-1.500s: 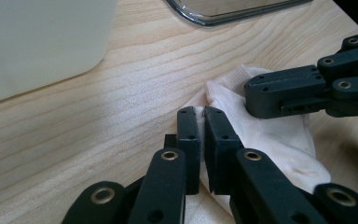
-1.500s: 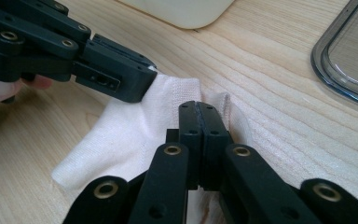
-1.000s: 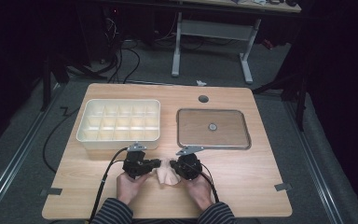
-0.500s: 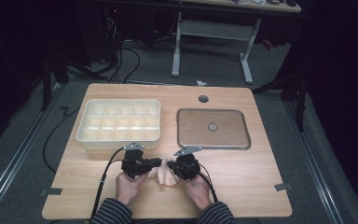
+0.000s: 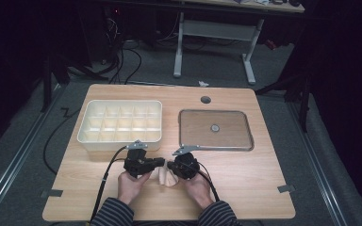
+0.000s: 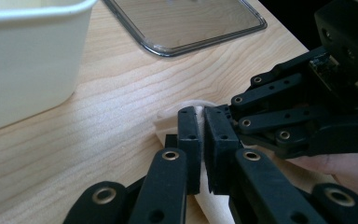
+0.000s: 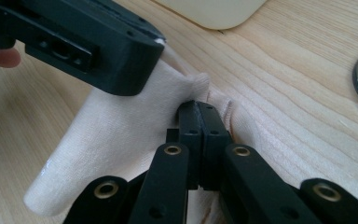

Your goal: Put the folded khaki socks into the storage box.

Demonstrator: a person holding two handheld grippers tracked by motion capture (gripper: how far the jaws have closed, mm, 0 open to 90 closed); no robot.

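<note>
A small cream cloth lies bunched on the wooden table near its front edge, between the person's two hands. My left gripper points right and my right gripper points left, tip to tip over the cloth. In the left gripper view my jaws are shut on a fold of the cloth, with the right gripper close by at the right. In the right gripper view my jaws pinch a raised ridge of the cloth, and the left gripper covers its upper left part.
A white tray with several compartments stands behind the left hand, its wall close in the left gripper view. A shallow metal tray lies at the back right. A round cable hole sits near the far edge.
The two grippers have drawn slightly closer together over the cloth. The trays have not moved.
</note>
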